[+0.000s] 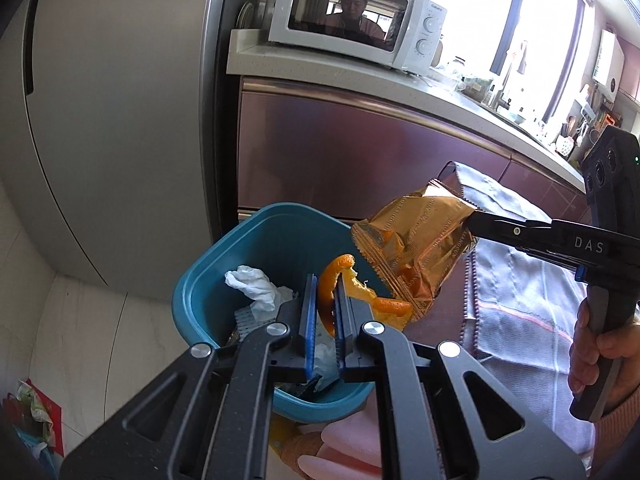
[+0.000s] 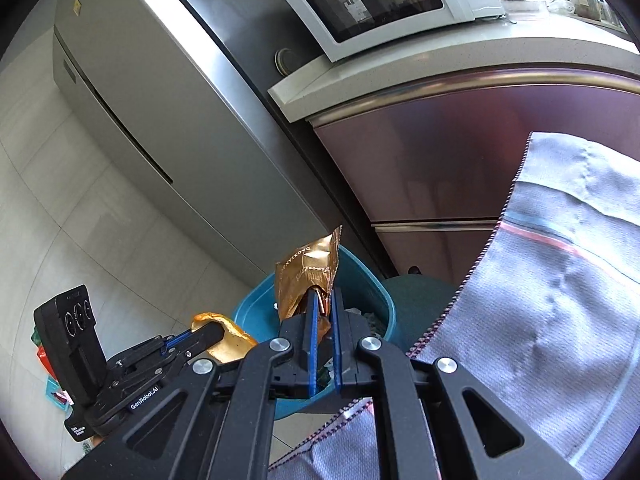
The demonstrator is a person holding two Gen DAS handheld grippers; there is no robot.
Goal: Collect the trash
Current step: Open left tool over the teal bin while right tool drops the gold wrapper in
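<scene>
The left gripper [image 1: 327,280] is clamped on a curl of orange peel [image 1: 362,294], its blue pads nearly together with the peel pinched between them and arching out above the tips. Directly beneath it sits a teal bin [image 1: 208,280] holding a crumpled white tissue [image 1: 256,286] and other scraps. Just to the right, the right gripper [image 1: 474,220] is closed on one end of a golden-brown foil snack wrapper [image 1: 412,252], which hangs over the bin's rim; white letters "DAS" show on the gripper's side, and a hand [image 1: 600,356] grips its handle. From the right wrist view the wrapper [image 2: 308,276] stands up between the blue pads [image 2: 313,344], with gold lettering that reads roughly "DAOXIAN", partly creased. In that view the left gripper's [image 2: 200,330] body bears "GenRobot.AI". A grey cloth with a pink stripe [image 2: 560,292] hangs beside the bin. Behind stand a steel fridge [image 1: 120,120] and a counter [image 1: 360,76] with a white microwave [image 1: 352,12], its brand name too small to read.
</scene>
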